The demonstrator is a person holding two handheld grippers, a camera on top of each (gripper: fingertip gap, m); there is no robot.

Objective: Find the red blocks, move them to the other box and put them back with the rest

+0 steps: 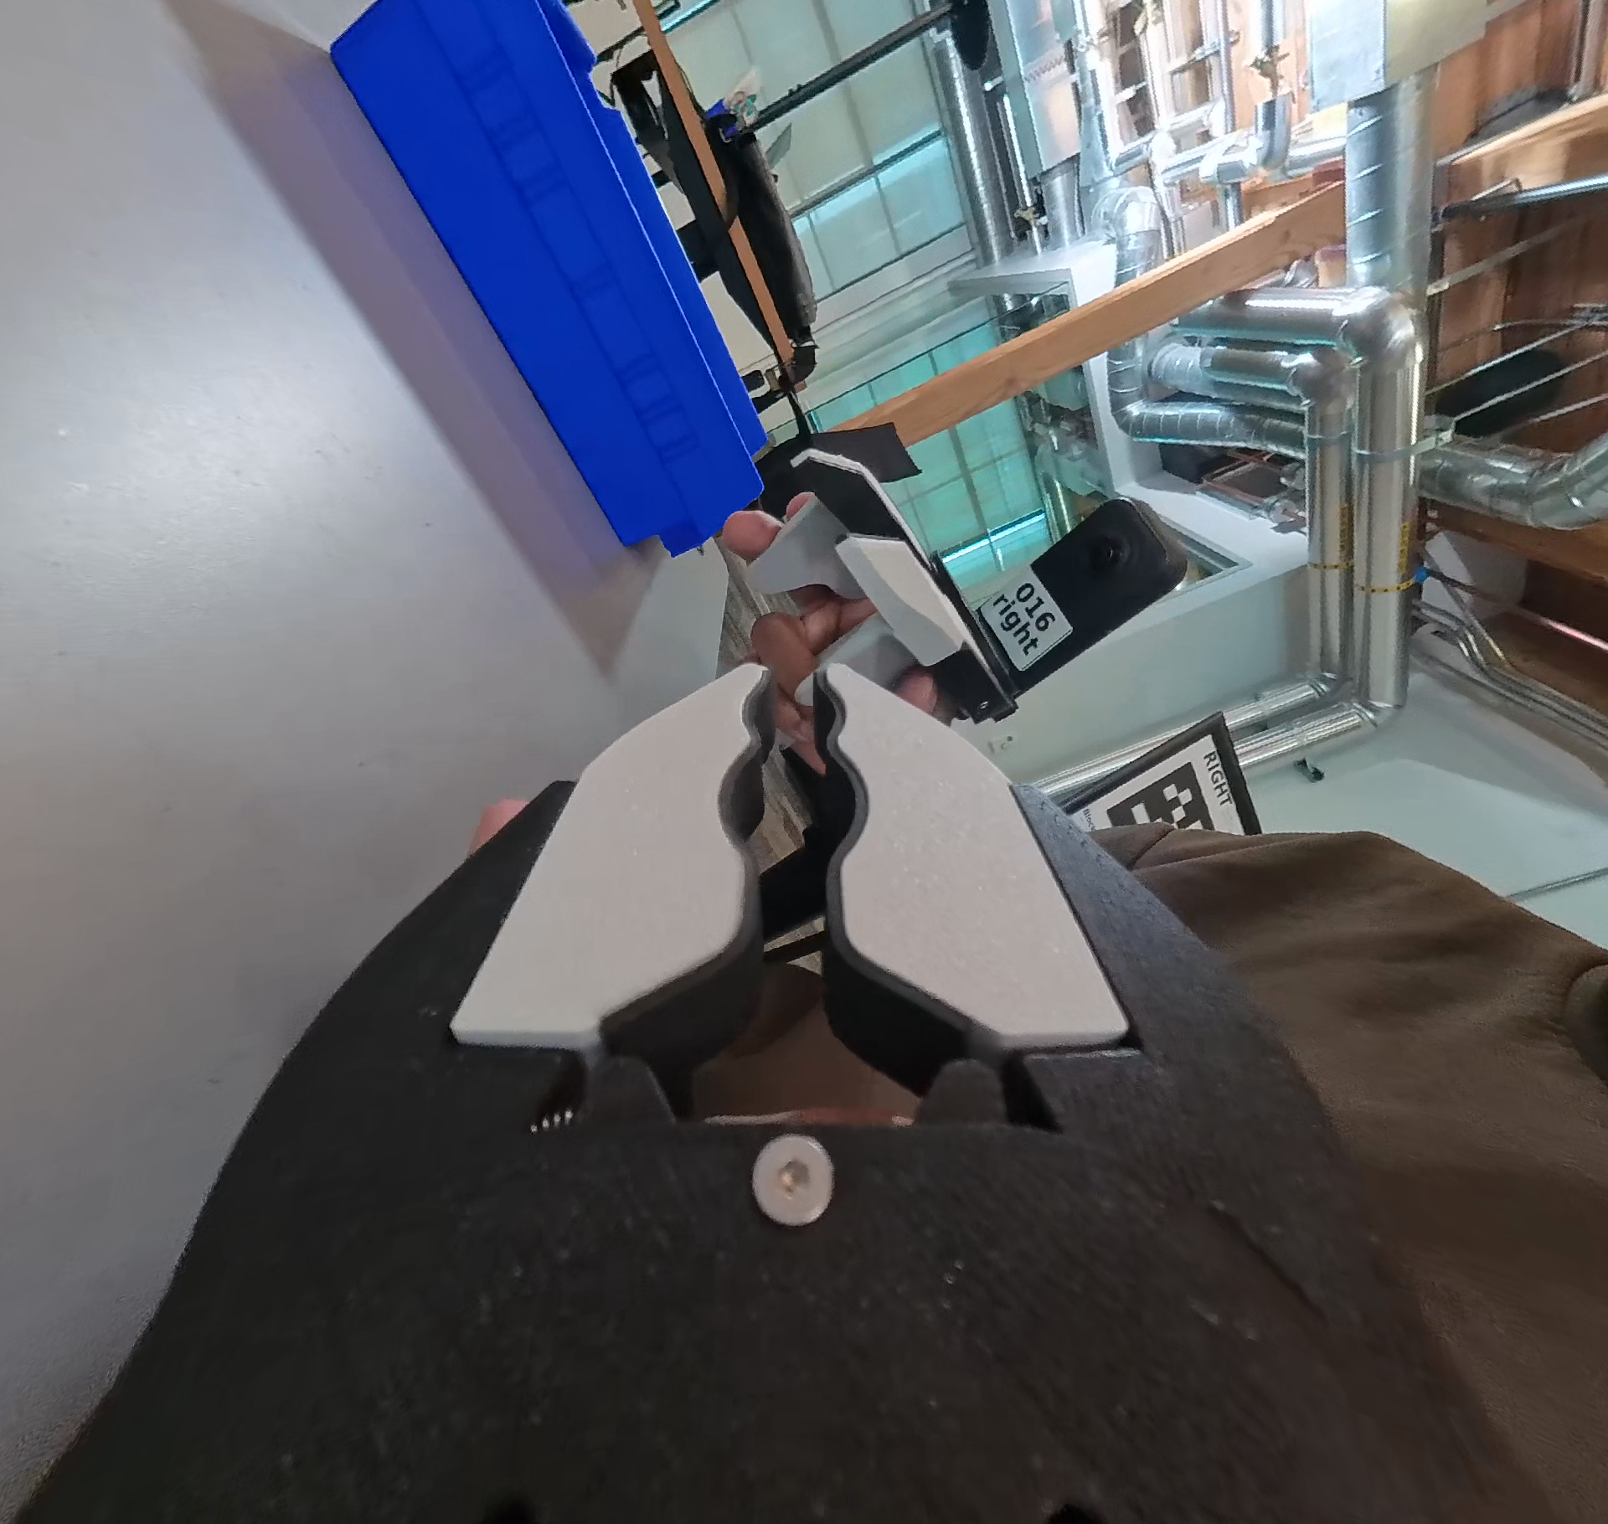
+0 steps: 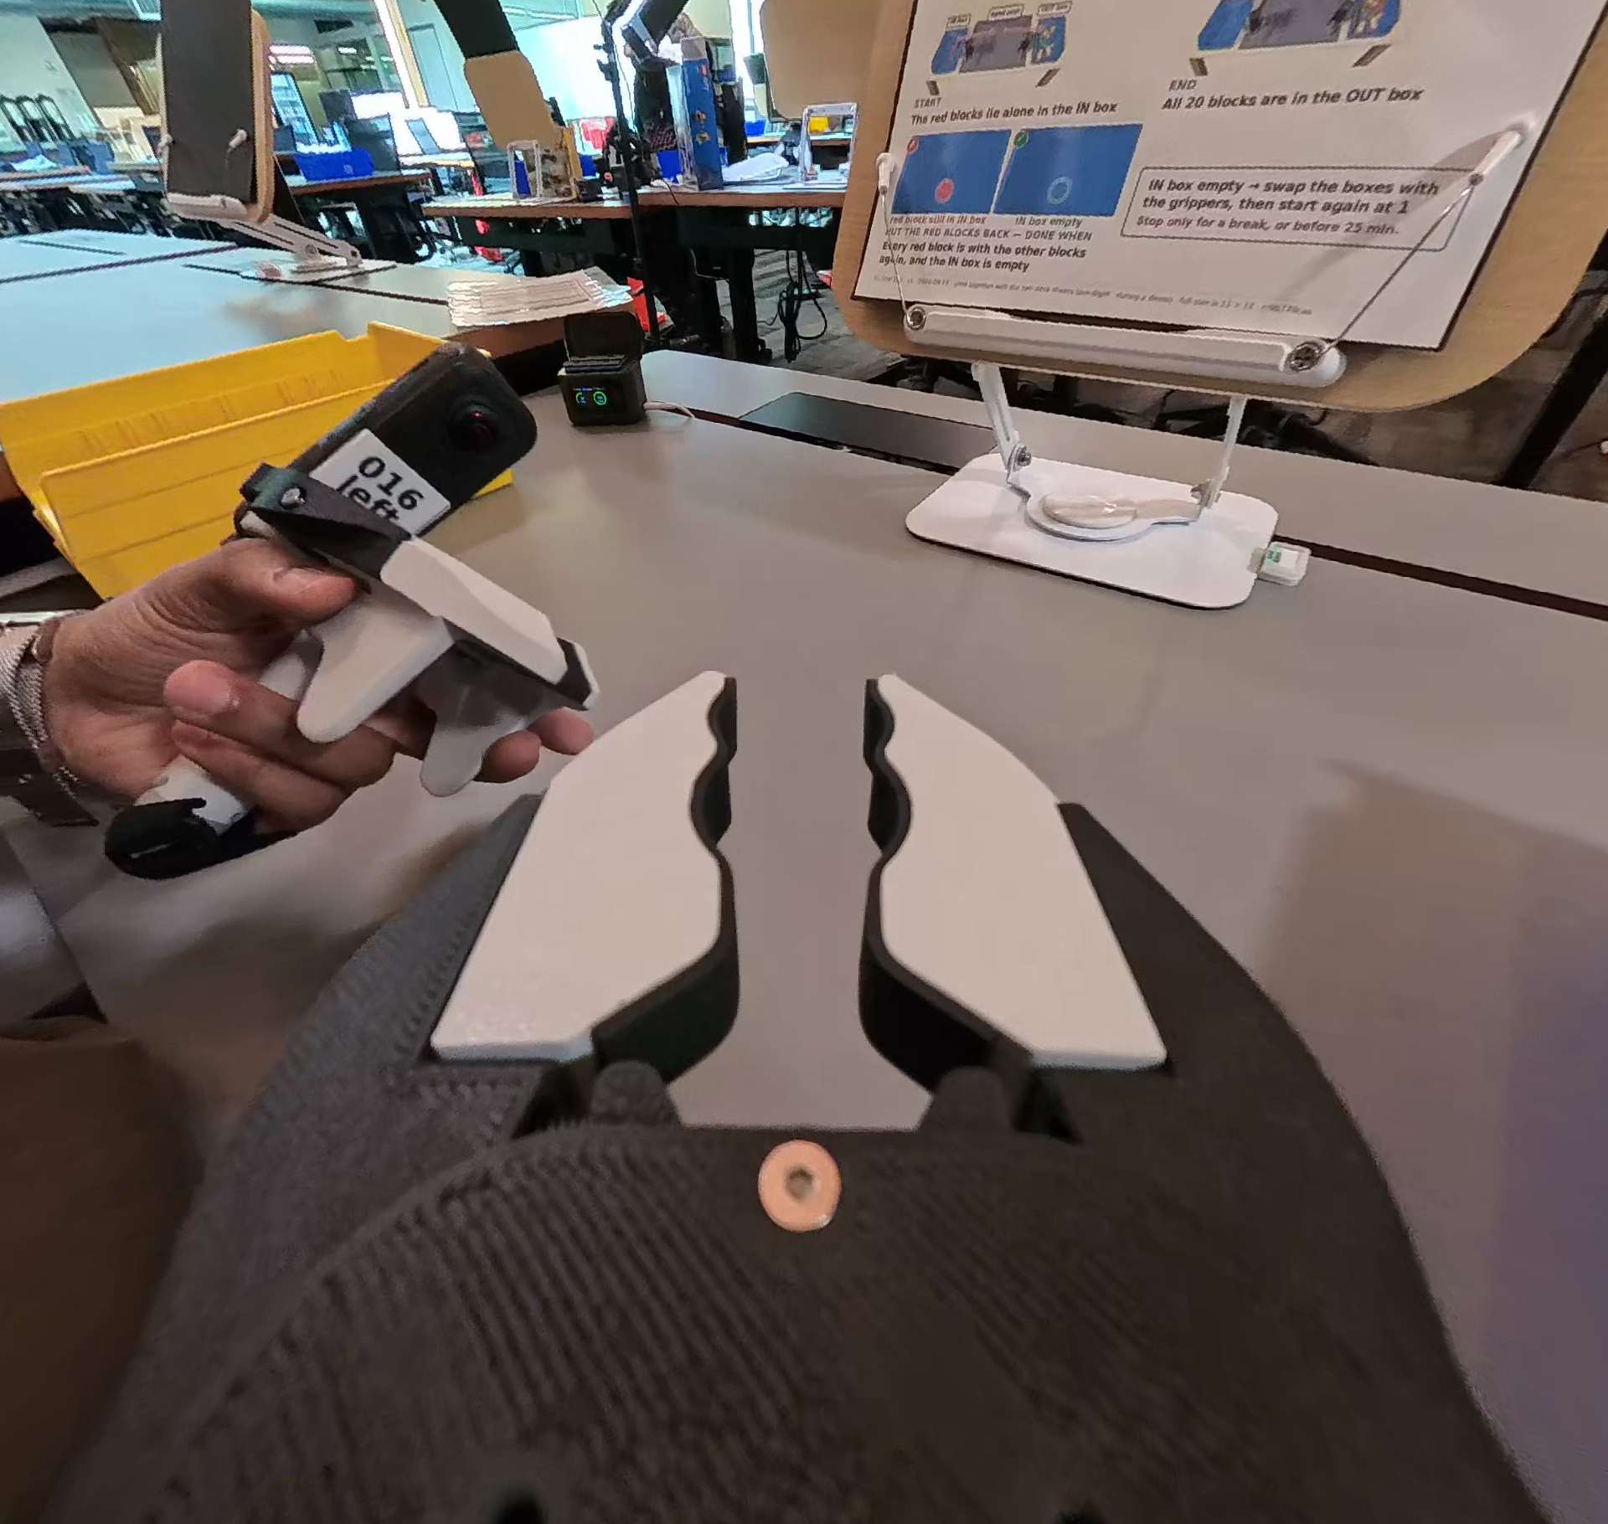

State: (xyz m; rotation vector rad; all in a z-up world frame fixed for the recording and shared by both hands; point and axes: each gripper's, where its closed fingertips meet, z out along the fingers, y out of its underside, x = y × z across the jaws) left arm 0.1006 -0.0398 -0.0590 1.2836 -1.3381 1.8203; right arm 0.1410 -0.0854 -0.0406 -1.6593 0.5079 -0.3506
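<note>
No red blocks show in either view. A blue box [image 1: 539, 247] stands on the grey table [image 1: 174, 525]; I see only its outer side. A yellow box [image 2: 174, 456] stands at the table's left; its inside is hidden. My left gripper [image 1: 792, 686] is held in the air with its jaws almost touching and nothing between them. My right gripper [image 2: 800, 686] is open and empty, low over the bare table [image 2: 957, 656]. A hand holds the left gripper's body [image 2: 418, 595] between the yellow box and my right gripper. A hand holds the right gripper's body [image 1: 879, 603] just off the blue box's near end.
A wooden stand with an instruction sheet [image 2: 1175, 134] rises at the back right on a white base [image 2: 1088, 525]. A small black charging case [image 2: 600, 386] and a black pad [image 2: 835, 421] lie at the far edge. A brown sleeve [image 1: 1349, 1047] is beside my left gripper. My hands' fingertips stand some 7 centimeters from each other.
</note>
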